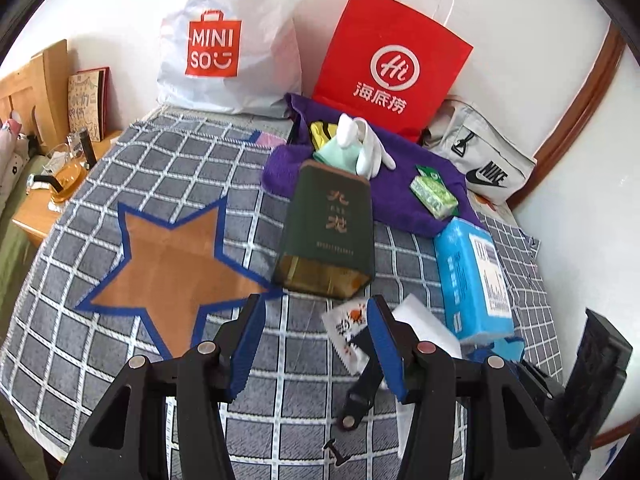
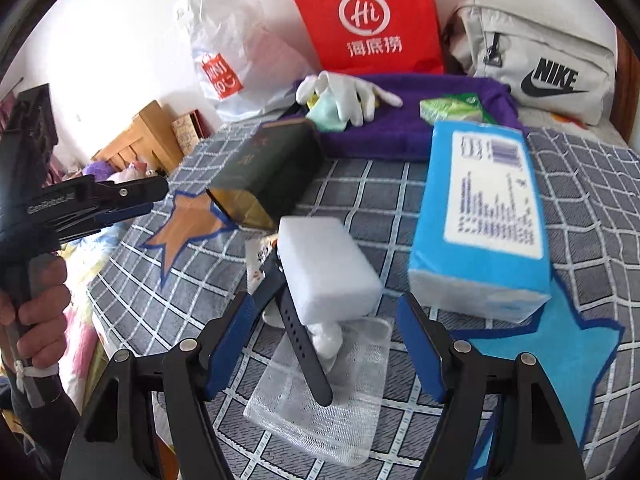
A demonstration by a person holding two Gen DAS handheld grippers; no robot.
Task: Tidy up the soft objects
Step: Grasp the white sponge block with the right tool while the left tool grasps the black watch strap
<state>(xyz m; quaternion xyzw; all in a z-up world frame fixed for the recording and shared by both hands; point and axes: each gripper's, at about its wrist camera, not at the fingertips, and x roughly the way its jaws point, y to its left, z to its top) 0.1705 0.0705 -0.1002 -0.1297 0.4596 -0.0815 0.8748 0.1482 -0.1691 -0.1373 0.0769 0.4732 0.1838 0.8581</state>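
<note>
My left gripper (image 1: 316, 322) is open and empty above the checked cloth (image 1: 100, 344), just in front of a dark green box (image 1: 326, 232) lying on its side. My right gripper (image 2: 326, 320) is open and empty; a white foam block (image 2: 326, 266) and a black watch strap (image 2: 298, 328) lie between and just beyond its fingers. A blue tissue pack (image 2: 480, 216) lies to the right, shown also in the left wrist view (image 1: 472, 276). White gloves (image 1: 366, 144), a mint cloth (image 1: 336, 156) and a small green tissue pack (image 1: 432, 192) rest on a purple towel (image 1: 400, 184).
A brown star patch (image 1: 168, 264) and a blue star patch (image 2: 552, 344) mark the cloth. A clear bubble pouch (image 2: 320, 396) lies under the strap. A Miniso bag (image 1: 232, 40), red paper bag (image 1: 392, 60) and Nike bag (image 1: 480, 156) stand against the wall. A wooden nightstand (image 1: 44, 216) with a glass teapot (image 1: 66, 172) stands left.
</note>
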